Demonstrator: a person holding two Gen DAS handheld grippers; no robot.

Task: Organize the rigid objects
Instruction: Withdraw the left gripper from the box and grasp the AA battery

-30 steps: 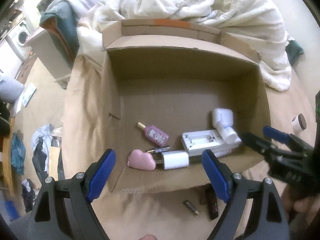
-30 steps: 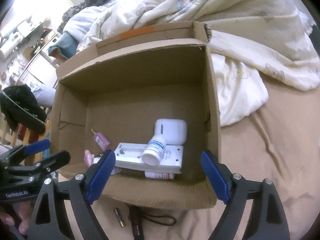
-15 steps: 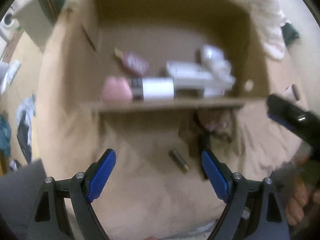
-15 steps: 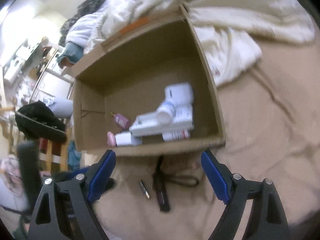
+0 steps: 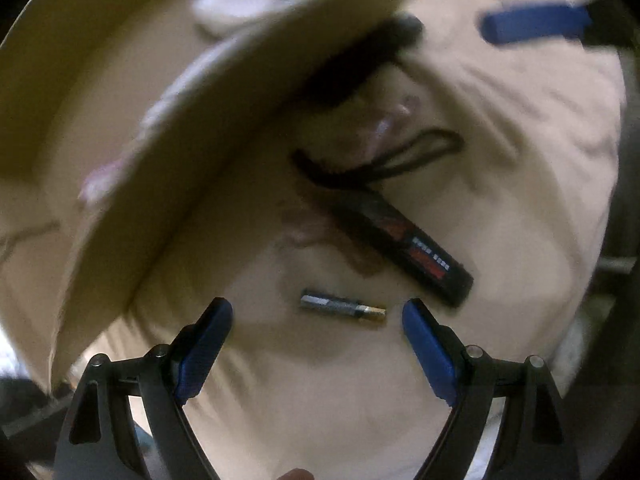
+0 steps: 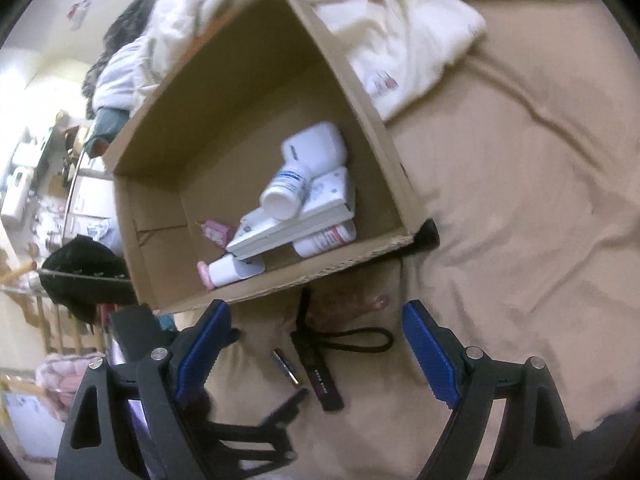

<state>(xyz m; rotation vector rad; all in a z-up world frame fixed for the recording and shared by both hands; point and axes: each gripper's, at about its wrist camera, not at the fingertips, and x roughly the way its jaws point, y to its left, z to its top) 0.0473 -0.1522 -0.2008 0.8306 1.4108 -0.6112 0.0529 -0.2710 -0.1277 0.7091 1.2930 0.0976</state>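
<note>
Bed sheet (image 6: 520, 200), tan, wrinkled: carries all items. Box (image 6: 380, 128), cardboard, open top, one: centre-left of the right wrist view, upper left and blurred in the left wrist view. Box contents, counted in the right wrist view: one white case (image 6: 316, 146); one white bottle (image 6: 286, 194) with blue band, lying on one flat white tray (image 6: 296, 220); one white tube (image 6: 326, 238) with red print under the tray; one pink bottle (image 6: 216, 233); one white cylinder (image 6: 226, 271) with a pink item at its end, only an edge showing. Outside the box, low centre of frame, just below its near wall: one battery (image 5: 343, 307), lying flat; one black stick (image 5: 404, 242) with red label and a cord loop (image 5: 416, 156), near the battery, apart from it. White duvet (image 6: 400, 40): top of frame, beside the box. Room clutter at far left, too small to list. Left claw (image 5: 317, 314): spread wide, pointing down over the sheet, battery lying between its tips, untouched. Right claw (image 6: 316, 320): spread wide, empty, above the stick and cord; the box's near wall stands just beyond its tips. Left claw body crosses the lower left of the right wrist view.
</note>
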